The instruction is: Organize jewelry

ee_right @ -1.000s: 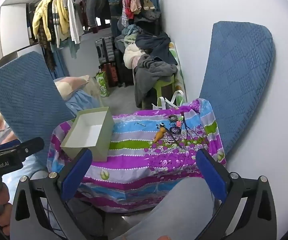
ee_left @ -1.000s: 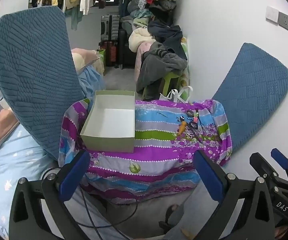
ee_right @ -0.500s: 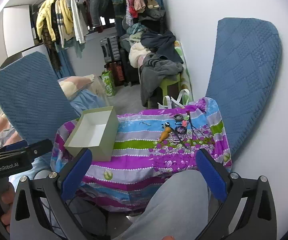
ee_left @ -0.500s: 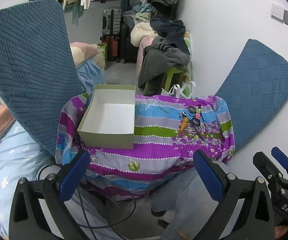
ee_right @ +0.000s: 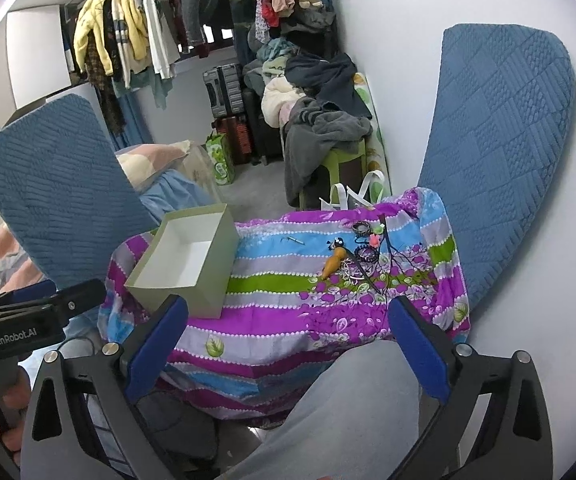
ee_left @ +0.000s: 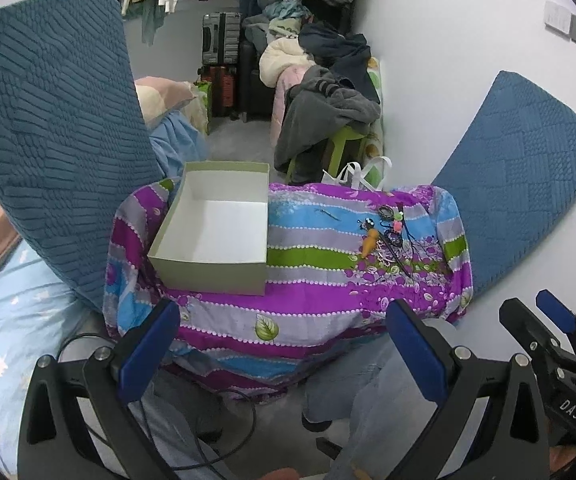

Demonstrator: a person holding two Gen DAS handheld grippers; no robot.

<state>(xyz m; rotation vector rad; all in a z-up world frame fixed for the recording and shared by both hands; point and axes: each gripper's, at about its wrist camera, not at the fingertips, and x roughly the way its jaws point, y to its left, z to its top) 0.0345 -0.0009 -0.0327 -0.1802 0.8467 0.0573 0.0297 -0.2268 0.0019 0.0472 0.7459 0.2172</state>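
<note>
A small pile of jewelry [ee_left: 388, 236] lies on the right of a table under a striped purple cloth [ee_left: 312, 280]; it holds an orange carrot-shaped piece [ee_left: 369, 243], dark rings and cords, a pink charm. It also shows in the right wrist view [ee_right: 358, 254]. An empty pale green box [ee_left: 217, 232] with a white inside stands on the left; the right wrist view shows it too [ee_right: 185, 258]. A thin pin [ee_left: 328, 214] lies between them. My left gripper [ee_left: 283, 348] and right gripper [ee_right: 283, 350] are both open and empty, held back from the table's near edge.
Two blue quilted cushions [ee_left: 51, 128] [ee_left: 520, 176] flank the table. A white wall is on the right. A green stool with heaped clothes [ee_left: 328, 120], suitcases and a hanging rack stand behind. My knee in grey trousers [ee_right: 352, 412] is under the right gripper. A bed lies left.
Both views have risen and tilted slightly down, so the table sits lower and a little closer in frame. Both grippers stay open. Nothing on the table has moved.
</note>
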